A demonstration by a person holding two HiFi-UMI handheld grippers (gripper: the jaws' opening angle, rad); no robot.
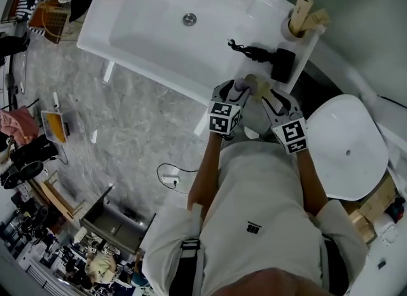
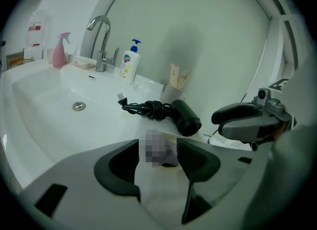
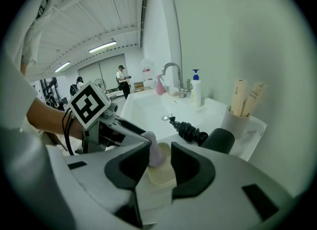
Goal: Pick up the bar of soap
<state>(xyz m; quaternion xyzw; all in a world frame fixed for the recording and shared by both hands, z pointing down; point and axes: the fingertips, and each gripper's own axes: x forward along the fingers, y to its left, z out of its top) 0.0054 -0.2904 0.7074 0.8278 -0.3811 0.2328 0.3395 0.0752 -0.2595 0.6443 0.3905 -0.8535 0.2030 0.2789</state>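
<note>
A purple bar of soap (image 1: 241, 86) (image 3: 156, 150) stands on end in a cream soap dish (image 1: 259, 86) (image 3: 161, 174) at the counter's front edge, near the hair dryer. In the left gripper view the soap (image 2: 159, 147) is under a mosaic patch, with the dish (image 2: 171, 168) below it. My left gripper (image 1: 236, 90) (image 2: 158, 155) is open, one jaw on each side of the soap with small gaps. My right gripper (image 1: 267, 94) (image 3: 160, 162) has its jaws close together on either side of the dish. Whether its pads press on the dish is hidden.
A black hair dryer (image 1: 273, 56) (image 2: 183, 115) with coiled cord lies just beyond the dish. A cup of tubes (image 1: 299, 24) stands at the counter's back right. Faucet (image 2: 101, 31), pump bottle (image 2: 130, 61) and pink spray bottle (image 2: 59, 51) line the sink basin (image 1: 159, 27). A white toilet (image 1: 350, 148) is at right.
</note>
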